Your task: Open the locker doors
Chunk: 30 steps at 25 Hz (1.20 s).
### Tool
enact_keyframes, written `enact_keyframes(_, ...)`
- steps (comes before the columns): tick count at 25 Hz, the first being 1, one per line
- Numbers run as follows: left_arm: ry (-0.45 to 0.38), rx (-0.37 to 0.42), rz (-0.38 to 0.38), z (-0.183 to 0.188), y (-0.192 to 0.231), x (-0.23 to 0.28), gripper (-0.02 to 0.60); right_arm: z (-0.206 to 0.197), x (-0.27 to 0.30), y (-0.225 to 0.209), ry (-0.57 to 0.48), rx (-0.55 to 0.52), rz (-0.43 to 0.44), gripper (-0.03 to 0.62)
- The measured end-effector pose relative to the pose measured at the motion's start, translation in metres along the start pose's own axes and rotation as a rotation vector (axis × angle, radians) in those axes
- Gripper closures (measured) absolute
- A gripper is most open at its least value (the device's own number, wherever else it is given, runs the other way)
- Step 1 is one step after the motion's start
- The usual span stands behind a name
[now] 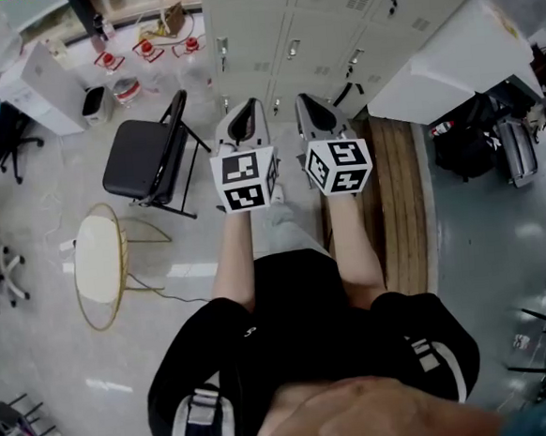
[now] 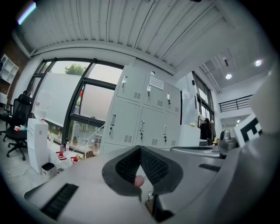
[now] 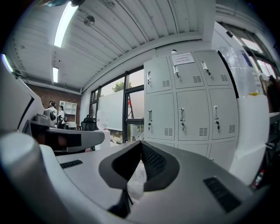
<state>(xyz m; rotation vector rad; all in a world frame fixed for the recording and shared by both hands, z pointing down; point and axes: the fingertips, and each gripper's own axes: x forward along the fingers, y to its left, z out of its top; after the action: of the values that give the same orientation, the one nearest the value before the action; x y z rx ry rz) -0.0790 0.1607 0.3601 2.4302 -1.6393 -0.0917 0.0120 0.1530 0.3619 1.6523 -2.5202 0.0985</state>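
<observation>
A bank of pale grey lockers (image 1: 319,25) stands ahead of me, every door closed, each with a small handle and vent slots. My left gripper (image 1: 241,121) and right gripper (image 1: 318,113) are held side by side, pointing level at the lockers and short of them. Both are shut with nothing between the jaws. In the left gripper view the lockers (image 2: 144,116) lie beyond the closed tips of the left gripper (image 2: 140,148). In the right gripper view the lockers (image 3: 192,105) fill the right half behind the closed tips of the right gripper (image 3: 141,142).
A black folding chair (image 1: 144,157) stands to my left. A round white side table with a gold frame (image 1: 100,262) is nearer me. A wooden bench (image 1: 399,202) runs along my right under a white cabinet (image 1: 449,62). Bottles (image 1: 147,51) sit on the floor by the window.
</observation>
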Motion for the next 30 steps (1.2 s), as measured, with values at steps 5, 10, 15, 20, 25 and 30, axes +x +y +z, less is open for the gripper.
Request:
enact_keyframes(5, 0.023, 0.011, -0.002, -0.003, 0.006, 0.047, 0.577, -0.004, 0.036, -0.031, 0.012, 0.027, -0.013, 0.576)
enact_keyframes(10, 0.049, 0.022, -0.007, -0.005, 0.008, 0.103, 0.577, -0.005, 0.074, -0.077, 0.022, 0.059, -0.038, 0.576)
enact_keyframes(15, 0.061, 0.041, -0.02, -0.003, 0.008, 0.16, 0.577, -0.004, 0.111, -0.119, 0.017, 0.08, -0.067, 0.576)
enact_keyframes(20, 0.081, 0.052, -0.029, -0.004, 0.001, 0.209, 0.577, 0.004, 0.134, -0.165, 0.009, 0.083, -0.105, 0.576)
enact_keyframes(25, 0.059, 0.082, -0.061, 0.016, -0.015, 0.262, 0.577, 0.03, 0.159, -0.215, -0.03, 0.08, -0.132, 0.576)
enact_keyframes(30, 0.045, 0.123, 0.002, 0.034, -0.016, 0.3, 0.577, 0.048, 0.181, -0.25, -0.056, 0.069, -0.144, 0.576)
